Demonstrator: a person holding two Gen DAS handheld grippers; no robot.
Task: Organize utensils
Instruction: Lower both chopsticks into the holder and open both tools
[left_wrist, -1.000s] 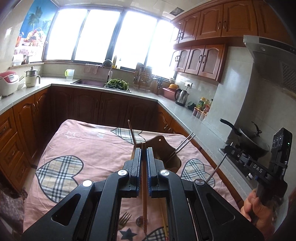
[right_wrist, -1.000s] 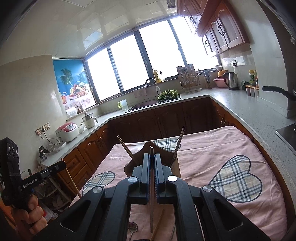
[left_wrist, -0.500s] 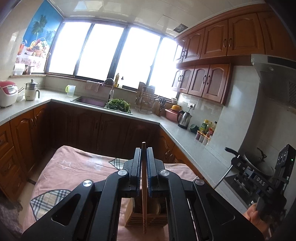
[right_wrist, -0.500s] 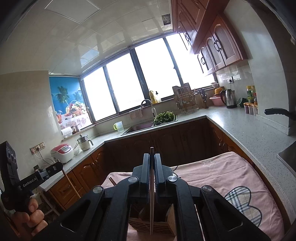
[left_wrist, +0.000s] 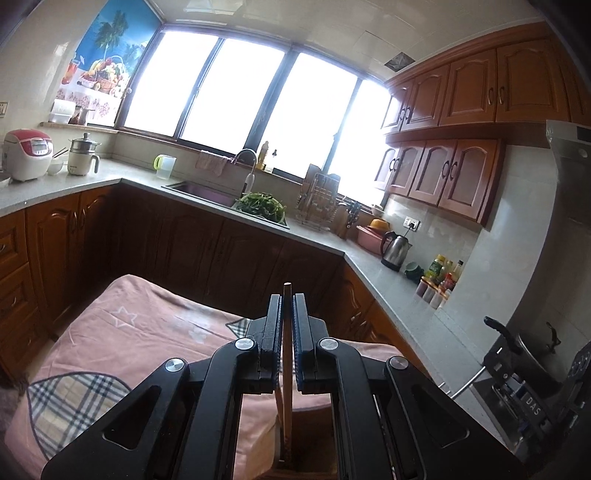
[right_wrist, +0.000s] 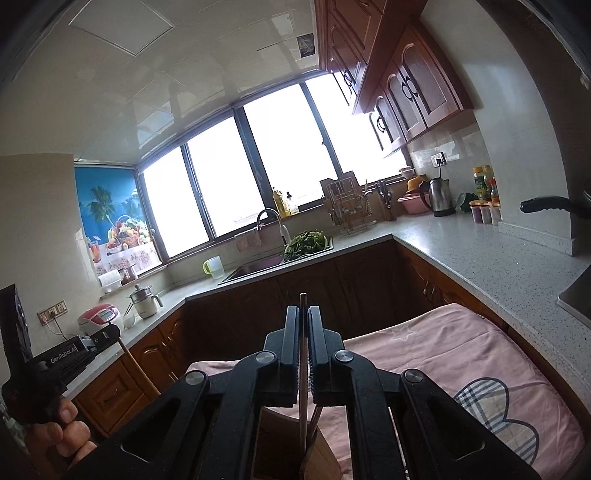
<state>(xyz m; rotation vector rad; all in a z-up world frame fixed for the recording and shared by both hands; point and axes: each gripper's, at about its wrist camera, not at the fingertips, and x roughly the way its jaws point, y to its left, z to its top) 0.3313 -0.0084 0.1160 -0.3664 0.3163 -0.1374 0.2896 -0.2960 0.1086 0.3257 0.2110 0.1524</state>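
My left gripper (left_wrist: 287, 301) is shut on a wooden chopstick (left_wrist: 286, 373) that runs upright between its pads, its lower end down inside the wooden utensil holder (left_wrist: 306, 435) seen below the jaws. My right gripper (right_wrist: 303, 314) is shut on a grey metal chopstick (right_wrist: 303, 391), its lower end reaching into the same wooden holder (right_wrist: 280, 439). The left gripper shows at the left of the right wrist view (right_wrist: 99, 338), and the right gripper at the right of the left wrist view (left_wrist: 496, 356). Both grippers tilt upward above the table.
The holder stands on a table with a pink cloth (left_wrist: 122, 332) with plaid hearts (right_wrist: 491, 417). Brown cabinets and grey counters (right_wrist: 480, 251) ring the table. A sink with greens (left_wrist: 258, 203), kettle (left_wrist: 395, 251), rice cooker (left_wrist: 26, 153) and a pan handle (right_wrist: 546, 205) are around.
Both grippers have tilted upward and come down over the holder. The loose utensils on the cloth have dropped out of view, and the chopsticks' lower ends now sit in the holder.
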